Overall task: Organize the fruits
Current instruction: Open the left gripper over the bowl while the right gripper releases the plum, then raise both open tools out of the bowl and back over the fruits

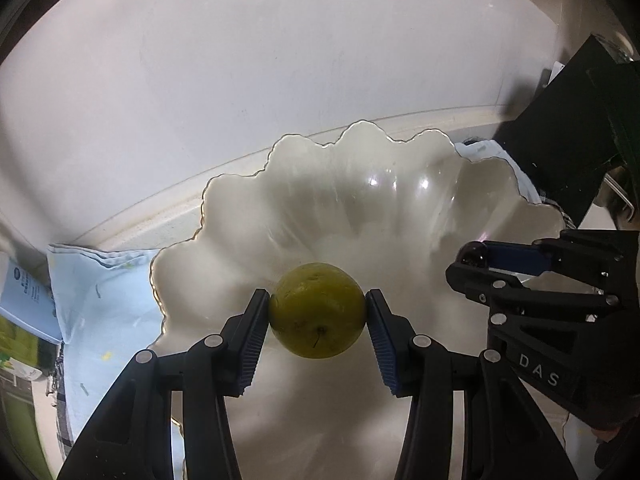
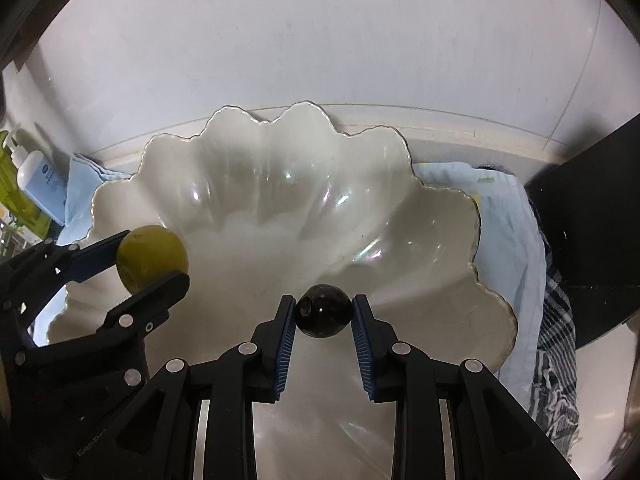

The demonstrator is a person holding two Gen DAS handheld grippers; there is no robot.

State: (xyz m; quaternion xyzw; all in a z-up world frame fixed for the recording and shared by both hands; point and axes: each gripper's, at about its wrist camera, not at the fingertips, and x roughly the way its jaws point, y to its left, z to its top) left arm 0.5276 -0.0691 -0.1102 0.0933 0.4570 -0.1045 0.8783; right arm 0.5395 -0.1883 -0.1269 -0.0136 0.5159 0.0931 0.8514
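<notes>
Left gripper [image 1: 317,314]: closed on green fruit [image 1: 317,310], blue ribbed pads [image 1: 253,340] pressed to its left and right sides, stem facing near; held over the near left part of the white bowl [image 1: 248,208]. Right gripper [image 2: 324,317]: closed narrow on dark fruit [image 2: 323,311], small, round and glossy, pinched between both pads; held over the near middle of the same bowl. Seen from the left wrist, right gripper at far right, just beside, apart from the left one. Bowl: scalloped rim, shiny inside, set on light blue cloth [image 2: 508,216]. Checked fabric [image 2: 556,320] at right, partly under the cloth. White bottle [image 2: 40,180] with blue label at far left. Black box [image 1: 572,140] at right. White wall [image 2: 320,40] behind, pale ledge along its foot.
</notes>
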